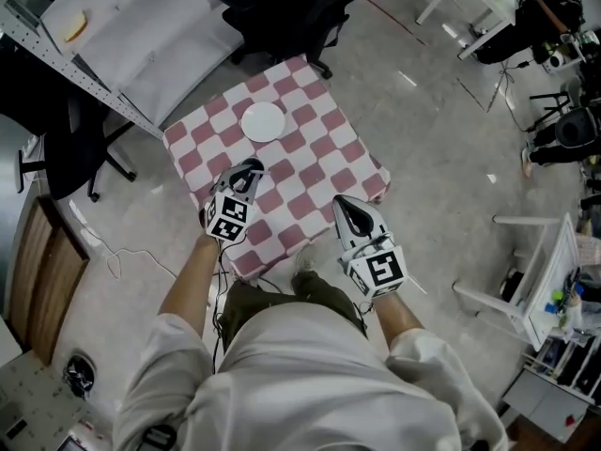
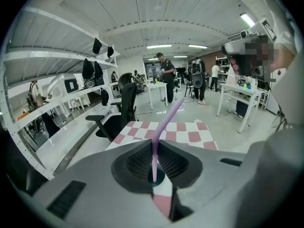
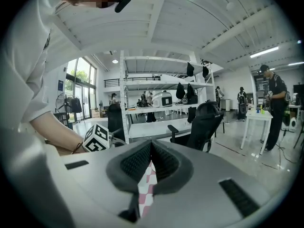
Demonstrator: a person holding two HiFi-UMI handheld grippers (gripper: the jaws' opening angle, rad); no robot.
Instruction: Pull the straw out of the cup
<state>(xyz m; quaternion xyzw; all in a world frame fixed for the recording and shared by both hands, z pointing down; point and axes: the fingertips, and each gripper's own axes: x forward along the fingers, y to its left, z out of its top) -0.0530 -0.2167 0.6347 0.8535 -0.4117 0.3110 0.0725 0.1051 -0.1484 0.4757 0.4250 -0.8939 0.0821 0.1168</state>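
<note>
A purple bendy straw (image 2: 164, 121) stands upright between the pads of my left gripper (image 2: 156, 145), which is shut on it. The straw's lower end hangs over a small dark teal round thing (image 2: 159, 177) seen through the gap below the jaws; it may be the cup's mouth. In the head view my left gripper (image 1: 249, 169) hovers over the red-and-white checked table (image 1: 319, 148) and hides any cup beneath it. Near the table's front right edge my right gripper (image 1: 344, 207) holds nothing, and in its own view the jaws (image 3: 151, 146) meet at the tips.
A white round plate or lid (image 1: 262, 121) lies on the far part of the table. A black office chair (image 1: 282, 12) stands behind the table, and white shelving (image 1: 84, 73) runs along the left. People stand at white desks (image 2: 235, 91) in the distance.
</note>
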